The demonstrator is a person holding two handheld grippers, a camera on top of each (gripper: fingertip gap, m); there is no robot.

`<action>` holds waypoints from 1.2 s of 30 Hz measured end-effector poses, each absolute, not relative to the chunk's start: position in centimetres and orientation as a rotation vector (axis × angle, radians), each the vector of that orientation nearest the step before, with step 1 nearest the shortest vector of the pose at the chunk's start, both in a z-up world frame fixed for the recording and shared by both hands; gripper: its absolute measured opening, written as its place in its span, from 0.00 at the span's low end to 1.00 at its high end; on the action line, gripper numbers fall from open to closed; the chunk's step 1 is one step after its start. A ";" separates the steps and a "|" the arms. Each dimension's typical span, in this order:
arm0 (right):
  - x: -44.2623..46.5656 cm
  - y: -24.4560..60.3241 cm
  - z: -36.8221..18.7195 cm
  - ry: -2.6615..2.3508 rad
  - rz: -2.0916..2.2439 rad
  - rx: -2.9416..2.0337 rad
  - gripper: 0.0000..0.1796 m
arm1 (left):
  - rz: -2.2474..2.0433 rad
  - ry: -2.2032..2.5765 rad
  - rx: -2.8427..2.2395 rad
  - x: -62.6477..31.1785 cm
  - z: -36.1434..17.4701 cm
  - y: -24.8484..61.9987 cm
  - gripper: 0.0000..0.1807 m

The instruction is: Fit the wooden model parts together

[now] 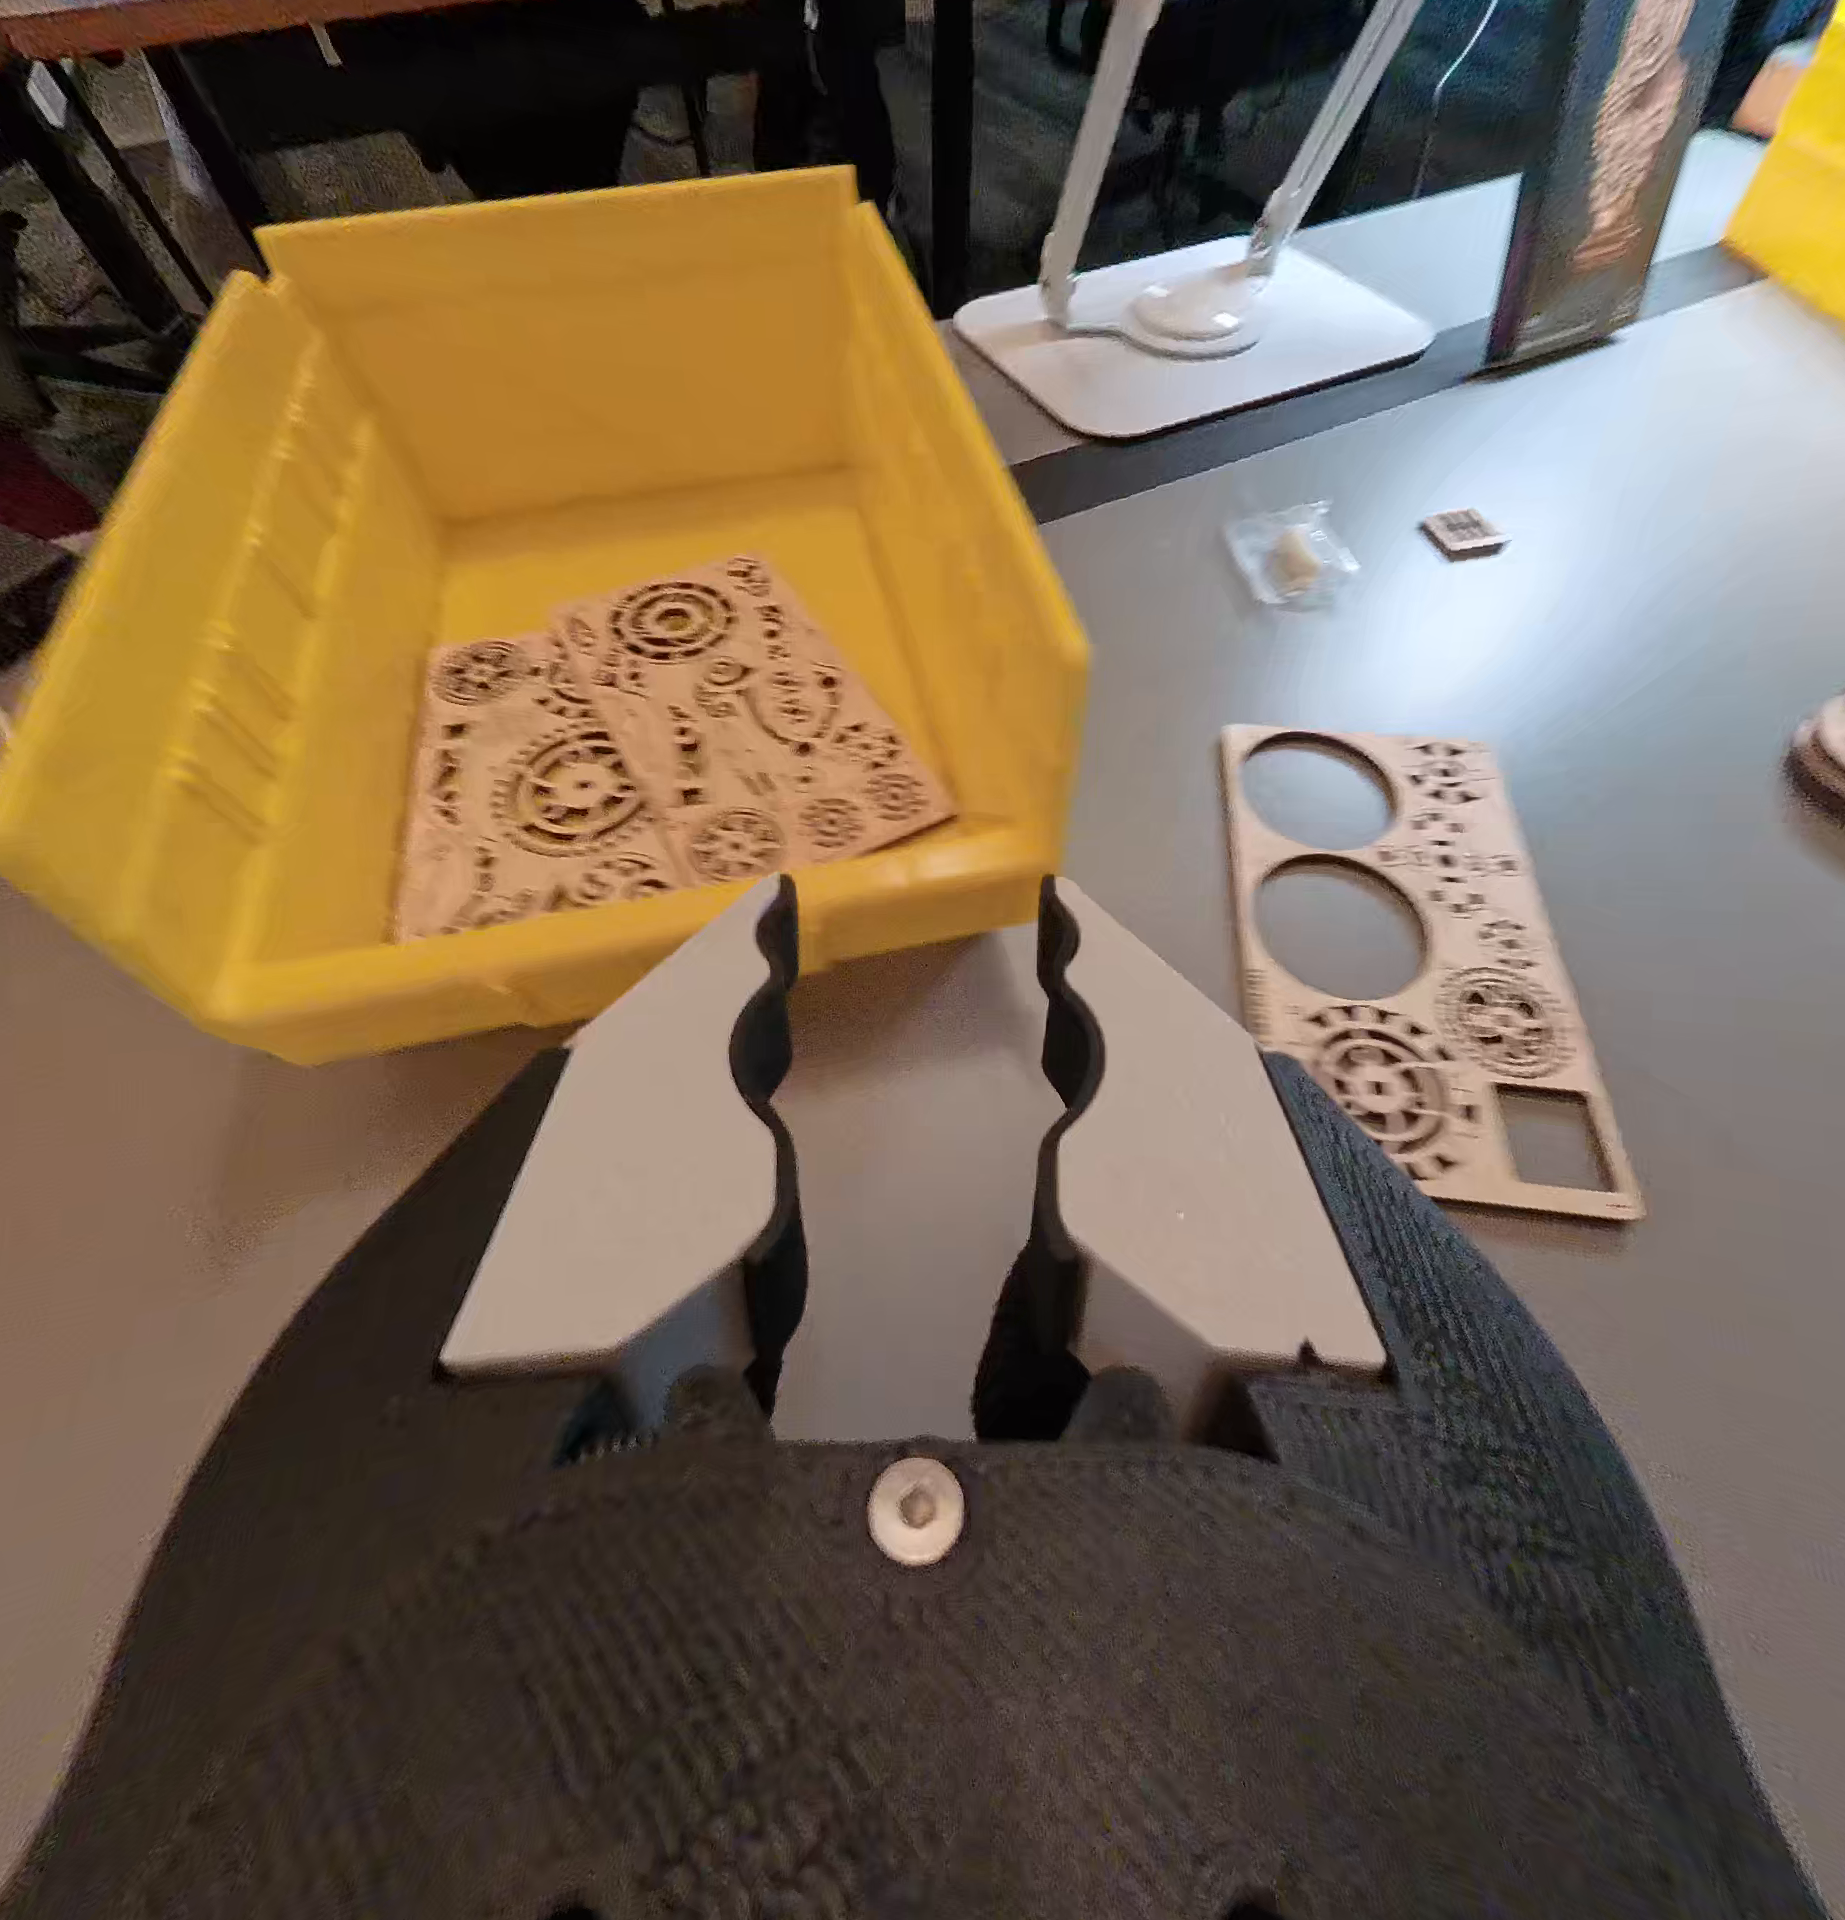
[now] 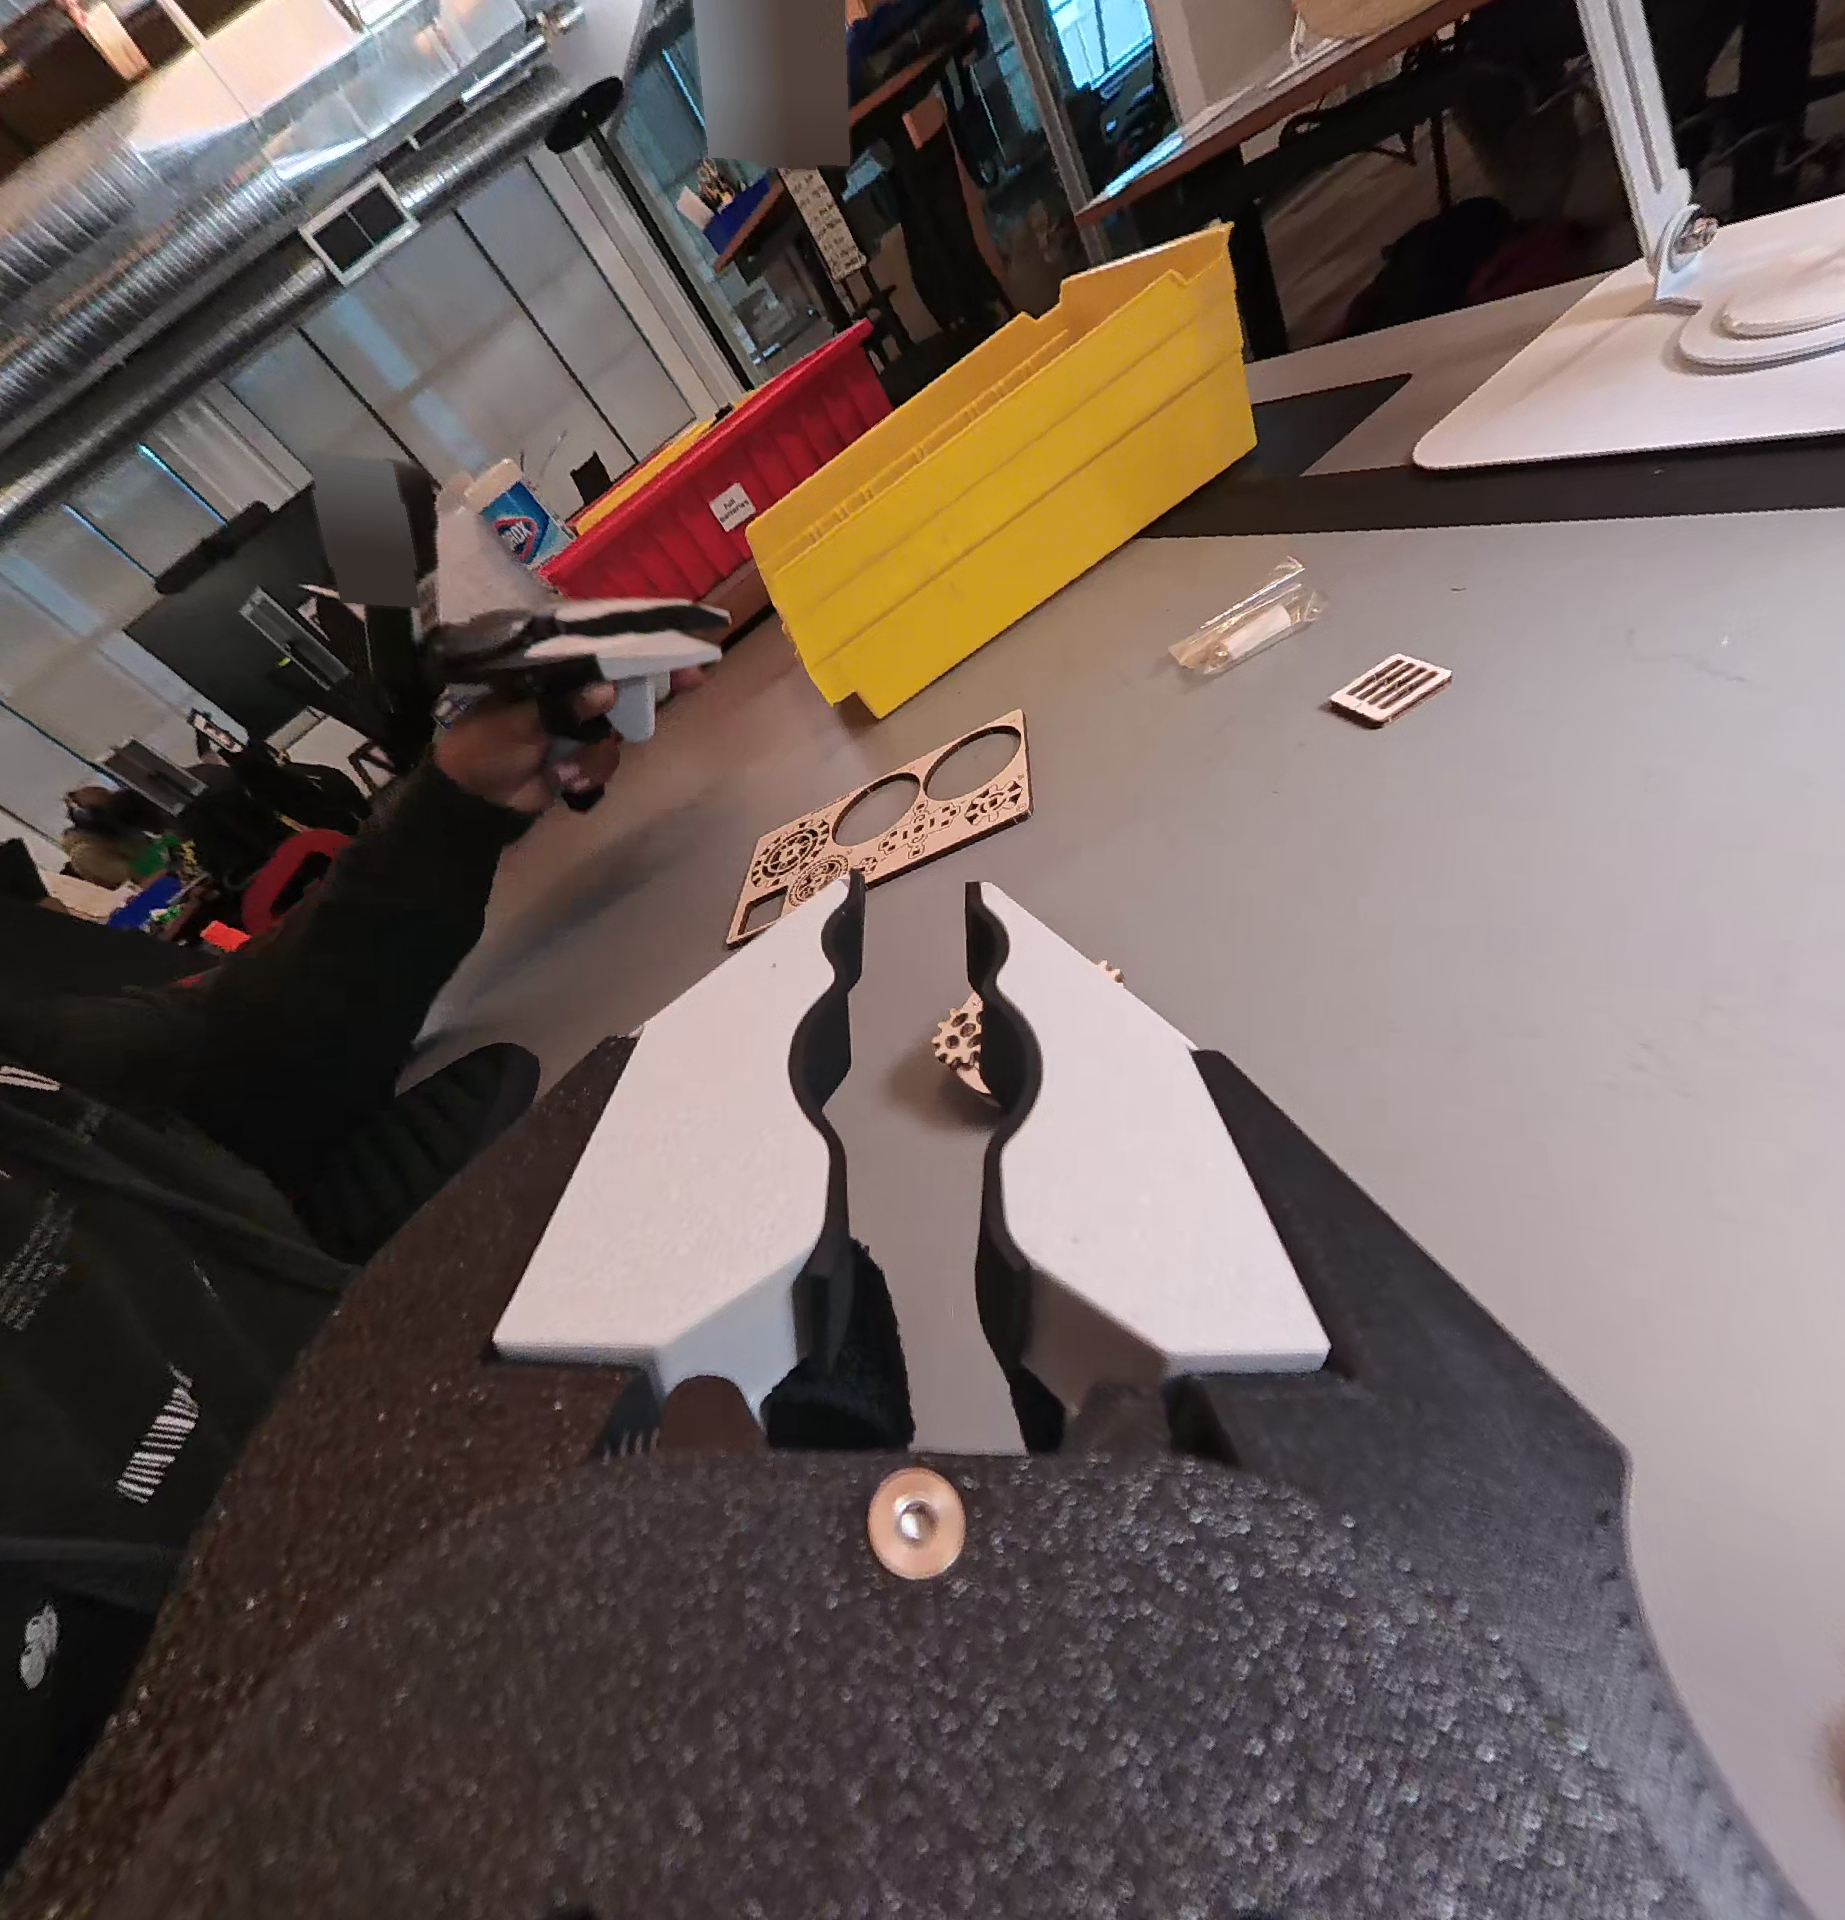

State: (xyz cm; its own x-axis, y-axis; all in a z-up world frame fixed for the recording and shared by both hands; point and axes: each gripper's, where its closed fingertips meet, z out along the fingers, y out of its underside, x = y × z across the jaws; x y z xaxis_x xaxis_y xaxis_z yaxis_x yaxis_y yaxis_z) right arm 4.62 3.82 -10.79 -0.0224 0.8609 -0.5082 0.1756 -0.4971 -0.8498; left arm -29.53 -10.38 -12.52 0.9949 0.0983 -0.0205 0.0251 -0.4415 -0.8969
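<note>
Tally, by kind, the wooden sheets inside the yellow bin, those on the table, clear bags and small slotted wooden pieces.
Wooden sheets in yellow bin: 2
Wooden sheet on table: 1
Clear bag: 1
Slotted wooden piece: 1
Total: 5

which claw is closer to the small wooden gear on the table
Right. The right claw hangs open just over the small wooden gear, which shows between its fingers. The left claw is open, up by the yellow bin, beyond the punched-out wooden sheet.
</note>
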 end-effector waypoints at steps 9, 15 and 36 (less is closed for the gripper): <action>4.6 3.7 -10.5 -1.083 1.480 -1.737 0.09 | 0.091 0.138 -2.277 -37.0 -13.1 -6.3 0.31; 4.0 3.5 -10.7 -1.068 1.471 -1.751 0.10 | 0.110 0.217 -2.392 -38.8 -14.2 -3.1 0.35; 4.8 4.4 -11.3 -1.017 1.528 -1.737 0.10 | -0.241 -0.163 -2.672 -40.4 -19.0 3.6 0.40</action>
State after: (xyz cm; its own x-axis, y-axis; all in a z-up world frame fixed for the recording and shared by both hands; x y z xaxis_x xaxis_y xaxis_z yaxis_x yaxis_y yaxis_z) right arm 4.81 4.44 -11.26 0.0415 0.8514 -0.5229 0.1536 -0.5226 -0.8386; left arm -40.45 3.60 -19.00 0.9778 0.0751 0.1957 0.1537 -0.8917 -0.4258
